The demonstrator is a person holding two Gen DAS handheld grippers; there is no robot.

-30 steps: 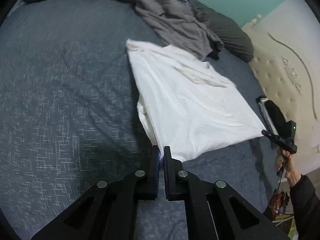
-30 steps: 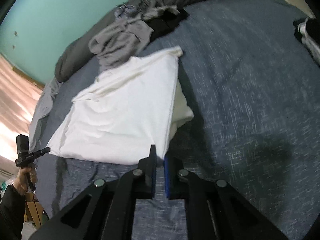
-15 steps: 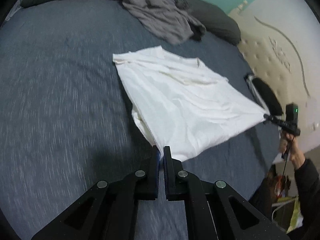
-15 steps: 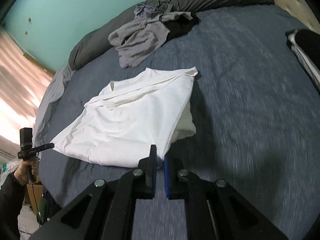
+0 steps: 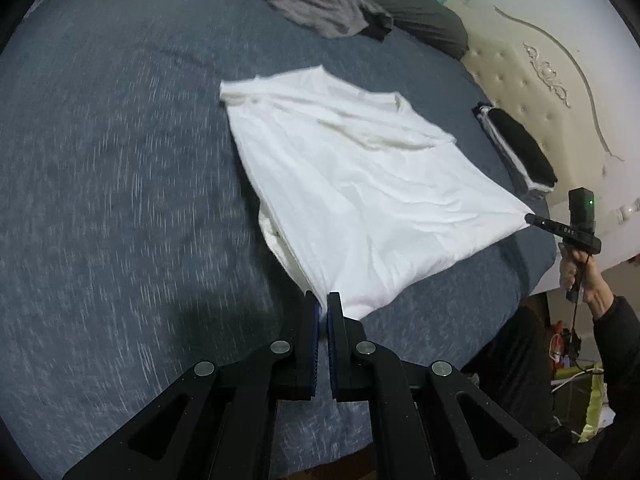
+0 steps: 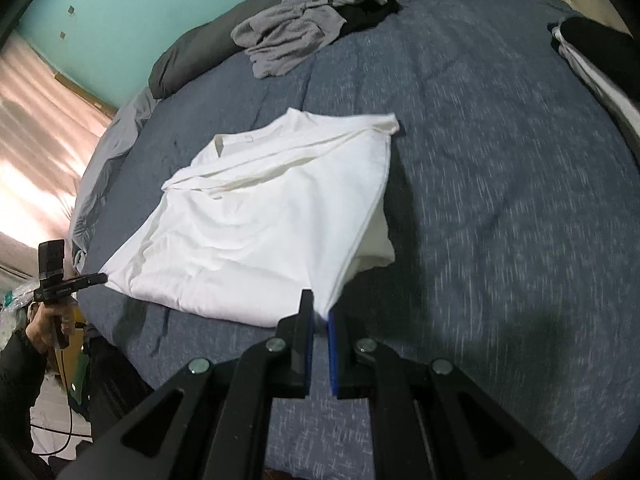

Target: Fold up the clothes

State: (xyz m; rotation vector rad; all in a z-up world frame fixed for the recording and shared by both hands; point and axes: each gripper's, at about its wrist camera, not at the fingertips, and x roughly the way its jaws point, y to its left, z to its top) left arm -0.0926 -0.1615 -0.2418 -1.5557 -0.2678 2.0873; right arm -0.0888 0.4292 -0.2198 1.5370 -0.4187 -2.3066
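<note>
Left gripper [image 5: 323, 303] angled steeply down at the bed, jaws clamped on one near corner of the white t-shirt [image 5: 360, 184], thin wedge of cloth pinched between the blue pads. Right gripper [image 6: 319, 313] same pose, pitched down, jaws clamped on the other near corner of the shirt [image 6: 260, 232]; cloth visibly bunched between the pads. Each gripper also shows in the other's view: right gripper [image 5: 538, 221] seen from the left wrist at the right edge, held level-ish in the right hand [image 5: 576, 268], fist around the handle, dark sleeve [image 5: 618, 344] below, cable hanging from the grip. Left gripper [image 6: 98, 278] seen from the right wrist at far left, left hand [image 6: 50, 320] wrapped on the handle, dark sleeve under it. Near hem of the shirt is stretched taut between the two grippers and lifted slightly; the rest lies on the blue-grey bedspread [image 5: 100, 200] near the bed's near edge, sleeves folded in, collar end pointing far. Extra layer of white cloth sags out at the shirt's side by each pinched corner. Farther right on the bed, a folded black and white stack [image 5: 518, 148] next to the tufted cream headboard [image 5: 516, 64]. Far side: crumpled grey garment [image 6: 292, 36] touching a black one, just in front of a dark grey pillow roll [image 6: 192, 56]. Teal wall [image 6: 120, 4] behind. Motion blur on the bedspread.
</note>
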